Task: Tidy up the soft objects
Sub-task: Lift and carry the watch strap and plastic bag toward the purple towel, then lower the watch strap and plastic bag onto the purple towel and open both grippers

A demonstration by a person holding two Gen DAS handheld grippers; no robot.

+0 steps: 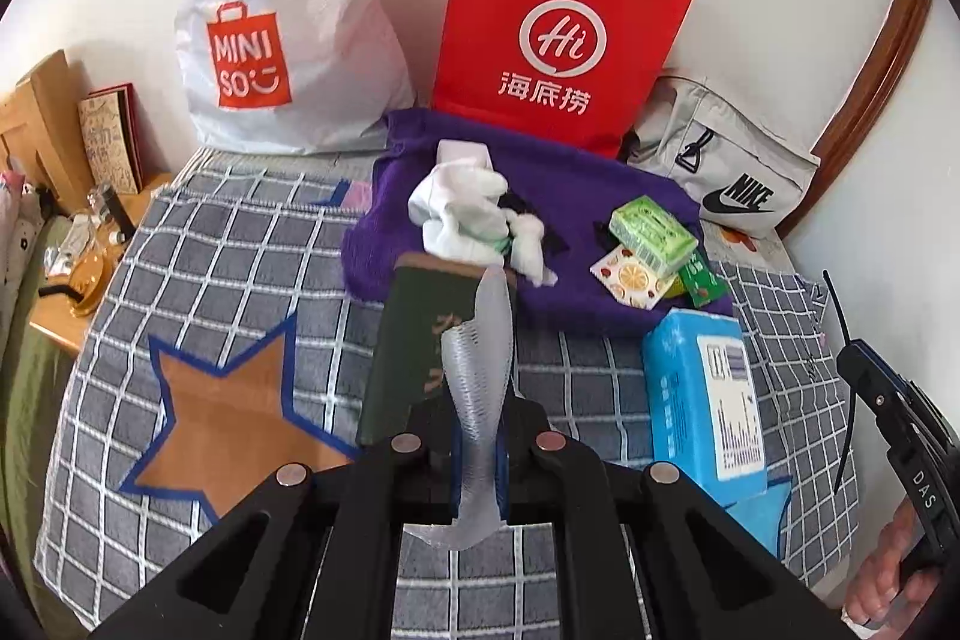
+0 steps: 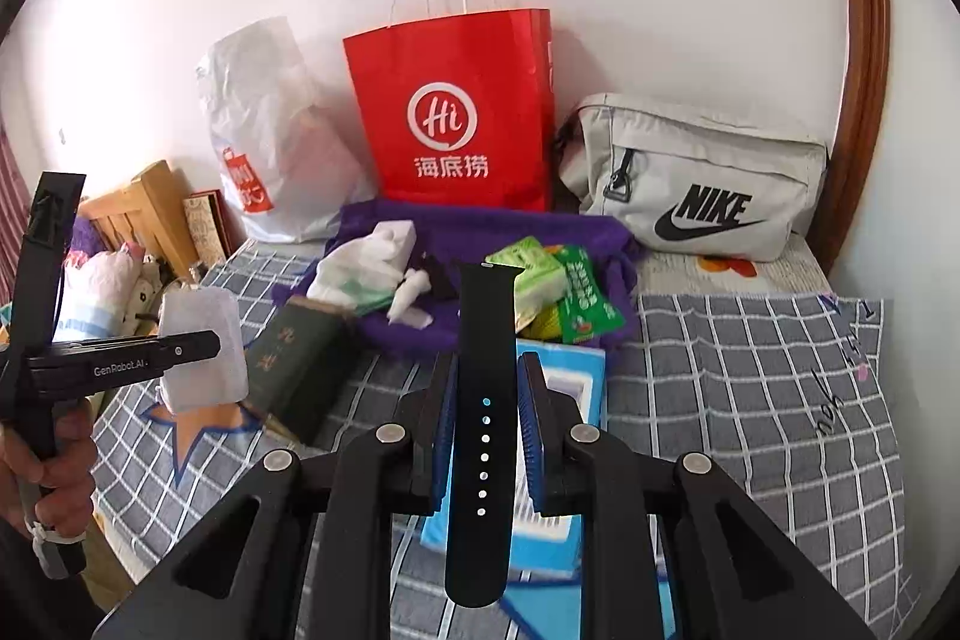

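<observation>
A white-walled bedroom corner holds a bed spread with a grey, white-checked quilt (image 1: 252, 244) bearing an orange star patch. Against the far wall stand a white plastic shopping bag (image 1: 282, 34), a red paper carrier bag (image 1: 558, 34) and a pale grey fabric pouch (image 2: 696, 178); in front of them lies a purple fleecy cloth (image 1: 576, 196) strewn with crumpled white socks (image 1: 468, 208) and small green packets (image 1: 654, 229).

The left gripper (image 1: 480, 340) is clamped fully shut on a translucent, ribbed soft strip (image 1: 480, 382), which stands up between its fingers. The right gripper (image 2: 486, 436) holds a black rubbery watch strap (image 2: 485, 400) with a row of holes, its blue pads pressing the strap's edges midway along.

Both pieces look light and floppy, likely to bend or slip if pinched near an end, so a grip around the middle suits them. Under the grippers lie a dark green book (image 2: 300, 370) to the left and a light blue box (image 1: 702, 394) to the right.
</observation>
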